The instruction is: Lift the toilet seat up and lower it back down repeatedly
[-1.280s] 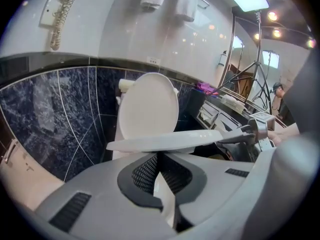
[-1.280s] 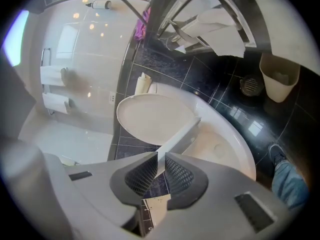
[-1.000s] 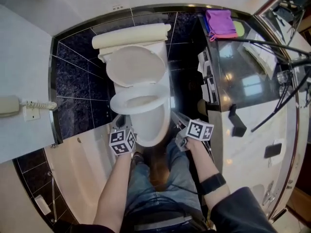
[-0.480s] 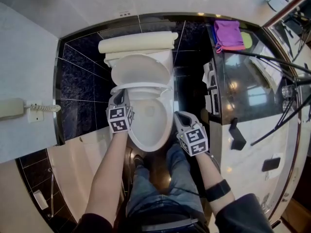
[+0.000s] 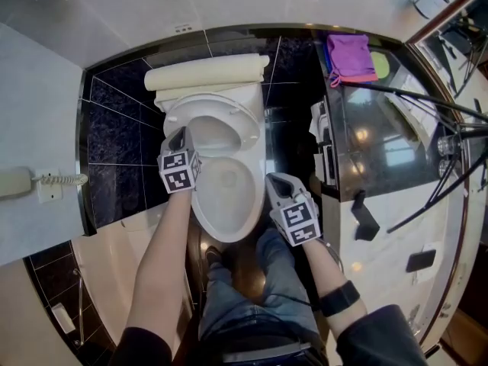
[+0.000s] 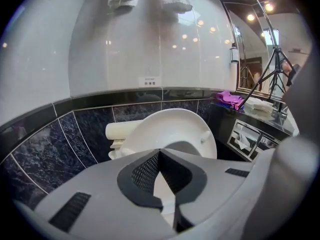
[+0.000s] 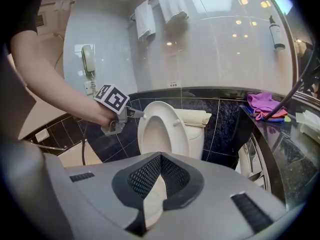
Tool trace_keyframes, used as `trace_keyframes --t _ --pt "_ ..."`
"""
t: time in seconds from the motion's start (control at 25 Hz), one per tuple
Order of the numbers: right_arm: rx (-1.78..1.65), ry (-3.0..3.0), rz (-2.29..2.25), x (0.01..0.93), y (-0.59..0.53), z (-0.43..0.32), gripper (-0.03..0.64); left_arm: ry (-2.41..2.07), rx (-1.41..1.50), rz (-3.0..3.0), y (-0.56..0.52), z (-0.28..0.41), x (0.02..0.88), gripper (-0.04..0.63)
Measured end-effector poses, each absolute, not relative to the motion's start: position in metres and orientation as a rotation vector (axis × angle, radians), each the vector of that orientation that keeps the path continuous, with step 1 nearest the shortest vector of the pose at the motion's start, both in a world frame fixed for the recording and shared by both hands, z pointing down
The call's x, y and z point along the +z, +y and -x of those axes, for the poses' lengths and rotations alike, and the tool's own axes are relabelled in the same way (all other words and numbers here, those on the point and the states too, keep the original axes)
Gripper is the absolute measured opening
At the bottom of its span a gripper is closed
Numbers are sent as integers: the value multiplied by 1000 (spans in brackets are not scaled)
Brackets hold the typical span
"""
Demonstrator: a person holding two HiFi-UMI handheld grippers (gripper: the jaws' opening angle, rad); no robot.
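Note:
The white toilet seat point(image 5: 245, 128) stands tilted up toward the lid and the tank point(image 5: 206, 73), leaving the bowl point(image 5: 225, 197) uncovered. My left gripper point(image 5: 181, 136) is shut, its tips against the seat's left rim; from the right gripper view the left gripper point(image 7: 135, 113) touches the seat point(image 7: 180, 134) at its edge. In the left gripper view the seat's underside point(image 6: 165, 124) rises just beyond the left gripper point(image 6: 160, 154). My right gripper point(image 5: 276, 180) hangs shut and holds nothing, beside the bowl's right side; the right gripper point(image 7: 160, 156) points at the bowl.
A black counter point(image 5: 381, 136) with a purple cloth point(image 5: 349, 56) runs along the right, crossed by dark tripod legs point(image 5: 427, 90). A wall phone point(image 5: 15, 183) hangs at the left above a bathtub rim point(image 5: 114, 250). The person's legs point(image 5: 244, 280) stand before the bowl.
The seat has swung from flat on the bowl to nearly upright, as the left gripper travelled toward the tank. The right gripper rolled and came up beside the bowl.

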State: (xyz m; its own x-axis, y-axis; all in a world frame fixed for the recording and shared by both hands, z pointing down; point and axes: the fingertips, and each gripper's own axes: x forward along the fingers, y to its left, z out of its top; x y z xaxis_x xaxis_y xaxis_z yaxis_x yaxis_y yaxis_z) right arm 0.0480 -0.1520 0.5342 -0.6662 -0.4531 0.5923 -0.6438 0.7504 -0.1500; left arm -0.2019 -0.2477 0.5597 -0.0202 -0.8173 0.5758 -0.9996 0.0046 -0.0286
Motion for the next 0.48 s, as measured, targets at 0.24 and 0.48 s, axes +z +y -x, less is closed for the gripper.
trace_keyframes --t 0.24,0.48 --pt "470 -2416 -826 527 -149 -42 5 -1868 650 -1889 -228 196 551 0" --pt "461 -2426 -837 502 -136 -25 5 -1806 703 -1958 -181 182 528 0"
